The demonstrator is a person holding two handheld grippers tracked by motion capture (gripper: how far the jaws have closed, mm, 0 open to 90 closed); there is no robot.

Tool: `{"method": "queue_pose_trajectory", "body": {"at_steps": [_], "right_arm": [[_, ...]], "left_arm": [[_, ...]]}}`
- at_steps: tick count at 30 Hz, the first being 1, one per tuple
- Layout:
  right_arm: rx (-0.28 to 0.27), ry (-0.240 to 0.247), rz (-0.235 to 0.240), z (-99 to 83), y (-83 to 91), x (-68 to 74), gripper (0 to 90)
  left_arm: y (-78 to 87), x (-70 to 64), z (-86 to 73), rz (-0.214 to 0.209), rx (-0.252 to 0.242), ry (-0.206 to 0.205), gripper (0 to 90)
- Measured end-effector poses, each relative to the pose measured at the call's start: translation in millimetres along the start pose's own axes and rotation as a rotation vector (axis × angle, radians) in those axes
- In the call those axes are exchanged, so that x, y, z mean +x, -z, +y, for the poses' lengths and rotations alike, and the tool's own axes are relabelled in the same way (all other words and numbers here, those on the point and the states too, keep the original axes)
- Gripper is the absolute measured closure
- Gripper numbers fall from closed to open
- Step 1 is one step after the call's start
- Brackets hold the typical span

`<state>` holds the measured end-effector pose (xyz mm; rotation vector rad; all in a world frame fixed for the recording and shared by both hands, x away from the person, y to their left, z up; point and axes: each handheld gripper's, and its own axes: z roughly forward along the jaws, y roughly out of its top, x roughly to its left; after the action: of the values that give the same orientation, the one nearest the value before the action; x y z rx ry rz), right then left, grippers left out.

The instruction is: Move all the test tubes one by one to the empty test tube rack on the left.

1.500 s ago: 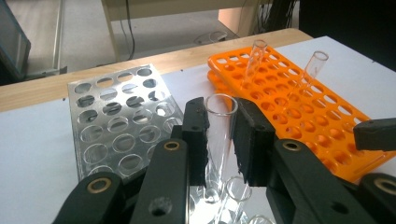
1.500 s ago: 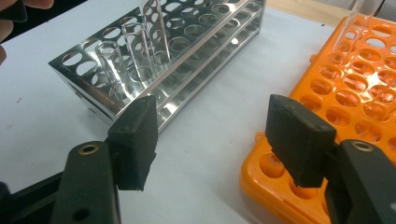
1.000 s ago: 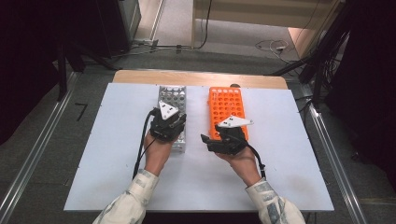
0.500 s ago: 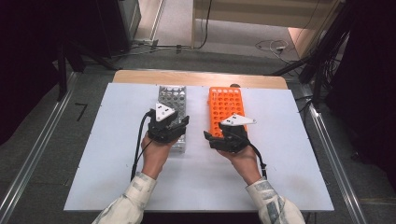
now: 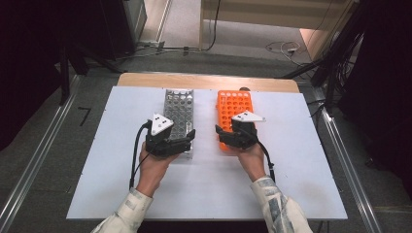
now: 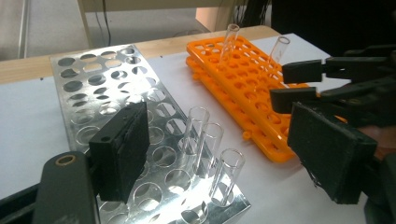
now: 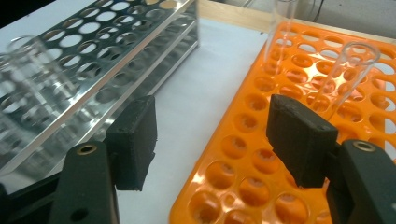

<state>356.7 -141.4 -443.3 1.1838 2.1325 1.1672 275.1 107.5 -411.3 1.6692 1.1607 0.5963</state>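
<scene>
A silver metal rack [image 5: 179, 109] and an orange plastic rack [image 5: 234, 104] lie side by side on the white table. My left gripper [image 5: 171, 141] hovers over the silver rack's near end, and my right gripper [image 5: 237, 136] over the orange rack's near end. In the left gripper view my left gripper [image 6: 224, 149] is open around three empty glass tubes [image 6: 210, 144] that stand in the silver rack [image 6: 98, 88]. In the right gripper view my right gripper [image 7: 215, 135] is open over the orange rack [image 7: 261, 154], in which two glass tubes [image 7: 345, 74] stand farther off.
The white table top [image 5: 121, 174] has free room on both sides of the racks and in front of them. A wooden strip [image 5: 204, 80] runs along its far edge. Metal rails [image 5: 340, 150] flank the table on the floor.
My left gripper has drawn slightly back toward the near end of the silver rack. My right gripper has edged slightly forward over the orange rack. Both stay open.
</scene>
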Motion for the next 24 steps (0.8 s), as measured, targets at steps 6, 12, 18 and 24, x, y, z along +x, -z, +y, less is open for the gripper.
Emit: {"method": "queue_pose_trajectory", "body": {"at_steps": [6, 12, 18, 24], "right_arm": [[-0.011, -0.006, -0.04, 4.5, -14.7, -9.4, 33.1], [-0.01, -0.016, -0.075, 11.9, -27.3, -19.2, 36.4], [-0.003, 0.003, -0.093, 20.9, -37.9, -21.8, 38.8], [0.006, 0.004, -0.101, 29.6, -48.9, -25.0, 41.9]], "left_arm": [[8.4, 1.3, -4.3, 0.0, 0.001, -0.007, 20.6], [11.8, 4.4, -4.5, -0.001, -0.003, 0.0, 20.7], [11.9, 5.8, -4.3, 0.0, -0.006, 0.008, 20.8], [12.7, 7.1, -4.1, 0.0, -0.01, 0.011, 21.0]]}}
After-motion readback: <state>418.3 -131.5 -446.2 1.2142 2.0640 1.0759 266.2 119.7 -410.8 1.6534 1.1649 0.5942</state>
